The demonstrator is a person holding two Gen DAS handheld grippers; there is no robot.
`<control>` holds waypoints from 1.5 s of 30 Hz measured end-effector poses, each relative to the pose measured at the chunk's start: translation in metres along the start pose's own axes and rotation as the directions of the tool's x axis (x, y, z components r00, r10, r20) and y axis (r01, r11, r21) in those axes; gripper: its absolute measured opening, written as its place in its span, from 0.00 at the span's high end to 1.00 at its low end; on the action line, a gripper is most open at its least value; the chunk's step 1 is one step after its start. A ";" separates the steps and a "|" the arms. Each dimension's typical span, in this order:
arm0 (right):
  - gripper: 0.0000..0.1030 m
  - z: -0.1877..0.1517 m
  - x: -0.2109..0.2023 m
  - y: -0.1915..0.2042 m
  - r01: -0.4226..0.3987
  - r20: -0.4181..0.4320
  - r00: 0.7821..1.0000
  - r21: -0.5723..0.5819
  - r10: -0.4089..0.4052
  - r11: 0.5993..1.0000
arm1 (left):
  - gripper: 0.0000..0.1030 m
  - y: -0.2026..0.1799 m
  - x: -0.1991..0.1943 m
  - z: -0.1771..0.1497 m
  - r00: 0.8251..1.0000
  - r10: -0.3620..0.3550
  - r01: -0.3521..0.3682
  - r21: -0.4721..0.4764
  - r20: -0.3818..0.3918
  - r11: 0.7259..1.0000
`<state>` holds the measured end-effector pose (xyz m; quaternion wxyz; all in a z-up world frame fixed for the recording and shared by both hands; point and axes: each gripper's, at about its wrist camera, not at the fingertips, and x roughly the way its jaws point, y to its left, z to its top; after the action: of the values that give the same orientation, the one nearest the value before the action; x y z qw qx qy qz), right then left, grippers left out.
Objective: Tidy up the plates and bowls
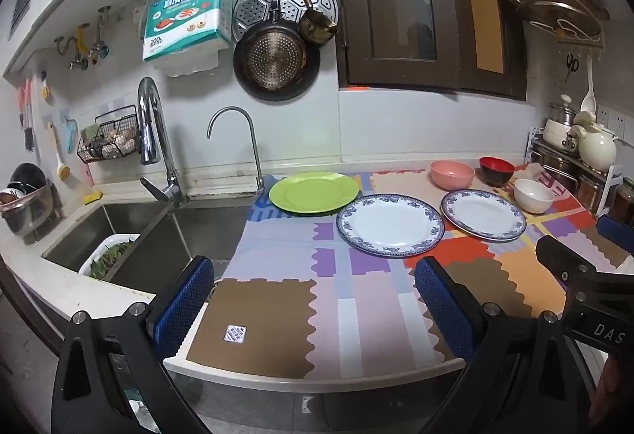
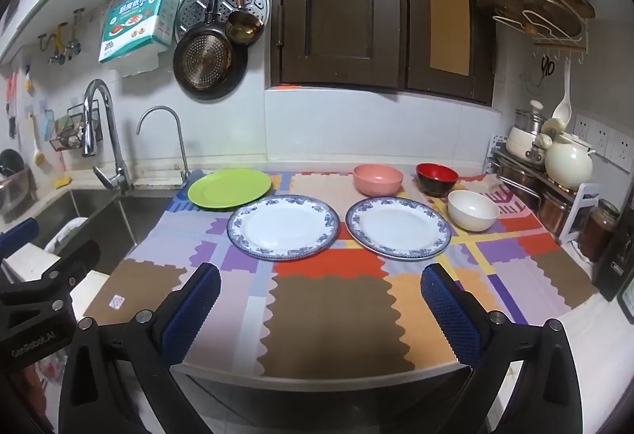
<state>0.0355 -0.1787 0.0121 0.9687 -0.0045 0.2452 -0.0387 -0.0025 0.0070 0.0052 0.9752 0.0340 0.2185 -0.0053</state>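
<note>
Kitchen tabletop (image 2: 337, 315) carries rigid, breakable plates (image 2: 283, 227) mid-surface and bowls (image 2: 472, 210) toward its far right corner, best gripped at rims; both tongs, left tongs (image 1: 313, 299) and right tongs (image 2: 321, 301), gape wide, empty.

near mat (image 2: 337, 319) bare — open approach | plates (image 2: 283, 226), bowls (image 2: 377, 178) crowd far edge

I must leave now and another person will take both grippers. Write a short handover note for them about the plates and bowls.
Left gripper: open, empty, near the counter's front edge. Right gripper: the same.
On the patchwork mat: green plate by the sink; two blue-rimmed plates side by side, the left one overlapping the green plate's edge; pink bowl, red-and-black bowl and white bowl behind and to the right.
Done: nothing stacked.
Left: everything.
</note>
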 end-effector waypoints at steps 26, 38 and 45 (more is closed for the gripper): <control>0.01 0.002 -0.004 -0.004 0.015 0.015 1.000 -0.001 -0.015 1.000 | 0.00 -0.003 -0.001 0.006 1.000 0.002 -0.002 0.009 0.020 1.000; 0.01 0.006 0.003 -0.003 0.019 0.001 1.000 -0.005 -0.019 1.000 | 0.00 0.000 0.002 0.008 1.000 -0.002 0.002 0.013 0.019 1.000; 0.01 0.007 0.003 -0.004 0.021 0.003 1.000 -0.005 -0.021 1.000 | 0.00 0.000 0.004 0.009 1.000 -0.003 0.003 0.014 0.018 1.000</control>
<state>0.0414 -0.1833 0.0167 0.9686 -0.0094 0.2438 -0.0483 0.0051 0.0066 0.0115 0.9769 0.0403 0.2097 -0.0086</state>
